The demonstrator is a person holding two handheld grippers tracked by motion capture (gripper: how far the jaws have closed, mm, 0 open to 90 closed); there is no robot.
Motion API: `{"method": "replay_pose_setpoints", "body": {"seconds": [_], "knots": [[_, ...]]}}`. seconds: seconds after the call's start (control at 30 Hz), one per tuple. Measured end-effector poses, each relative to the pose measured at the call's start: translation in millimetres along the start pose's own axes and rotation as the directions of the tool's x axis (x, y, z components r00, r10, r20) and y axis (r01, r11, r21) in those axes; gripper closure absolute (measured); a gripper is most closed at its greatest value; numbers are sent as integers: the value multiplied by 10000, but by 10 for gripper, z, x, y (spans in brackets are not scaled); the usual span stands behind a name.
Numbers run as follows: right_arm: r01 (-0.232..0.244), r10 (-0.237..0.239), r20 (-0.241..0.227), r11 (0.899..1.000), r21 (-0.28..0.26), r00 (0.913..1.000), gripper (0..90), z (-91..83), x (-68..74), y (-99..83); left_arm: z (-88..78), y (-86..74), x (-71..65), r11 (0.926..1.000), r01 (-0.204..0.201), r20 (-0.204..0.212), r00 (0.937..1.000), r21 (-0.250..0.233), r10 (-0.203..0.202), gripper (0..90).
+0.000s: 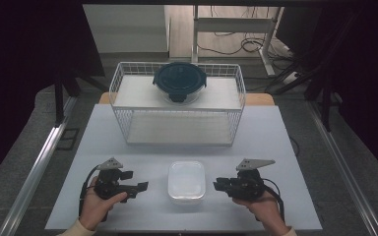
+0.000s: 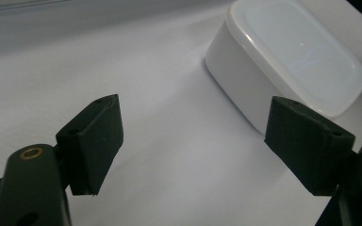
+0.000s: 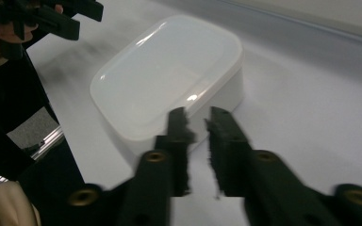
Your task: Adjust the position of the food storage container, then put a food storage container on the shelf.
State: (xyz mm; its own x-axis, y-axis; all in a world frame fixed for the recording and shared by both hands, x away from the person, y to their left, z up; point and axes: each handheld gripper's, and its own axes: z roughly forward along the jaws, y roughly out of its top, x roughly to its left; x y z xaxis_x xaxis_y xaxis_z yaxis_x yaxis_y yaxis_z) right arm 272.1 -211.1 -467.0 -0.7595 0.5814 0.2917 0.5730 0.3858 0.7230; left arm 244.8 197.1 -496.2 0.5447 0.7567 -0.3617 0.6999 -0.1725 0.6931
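A white lidded rectangular container (image 1: 186, 182) (image 2: 292, 56) (image 3: 169, 75) rests on the white table near its front edge, between my two grippers. My left gripper (image 1: 140, 187) (image 2: 200, 141) is to its left, jaws wide apart with nothing between them, and the container lies ahead and to the right of them. My right gripper (image 1: 217, 184) (image 3: 198, 127) is just right of the container, aimed at its near side. Its jaws stand a narrow gap apart, blurred, holding nothing. The left gripper (image 3: 52, 19) also shows beyond the container in the right gripper view.
A white wire basket (image 1: 177, 112) stands at the back of the table (image 1: 103, 147). A round container with a dark lid (image 1: 179, 81) sits on the basket's upper shelf. Metal rails run along both sides of the table.
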Motion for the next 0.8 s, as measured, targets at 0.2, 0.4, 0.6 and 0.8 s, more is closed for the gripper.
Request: {"method": "replay_pose_setpoints", "body": {"seconds": [0.2, 0.4, 0.6, 0.8], "knots": [[-1330, 1346, 276, 9897, -536, 9905, 308, 20, -113, -70, 18, 10, -55, 10000, -24, 89, 10000, -2, 24, 196], [-1496, 1541, 378, 9835, -1021, 9873, 270, -20, -142, -99, 6, 8, -45, 9999, 70, -23, 10000, -80, -70, 195], [-1372, 1421, 471, 9861, -941, 9887, 256, -5, -122, -97, 5, 6, -54, 10000, 77, -15, 10000, -60, -77, 196], [-1552, 1606, 425, 9818, -1092, 9861, 253, -27, -126, -80, -23, 30, -72, 9998, 117, 10, 9999, -185, -117, 198]]}}
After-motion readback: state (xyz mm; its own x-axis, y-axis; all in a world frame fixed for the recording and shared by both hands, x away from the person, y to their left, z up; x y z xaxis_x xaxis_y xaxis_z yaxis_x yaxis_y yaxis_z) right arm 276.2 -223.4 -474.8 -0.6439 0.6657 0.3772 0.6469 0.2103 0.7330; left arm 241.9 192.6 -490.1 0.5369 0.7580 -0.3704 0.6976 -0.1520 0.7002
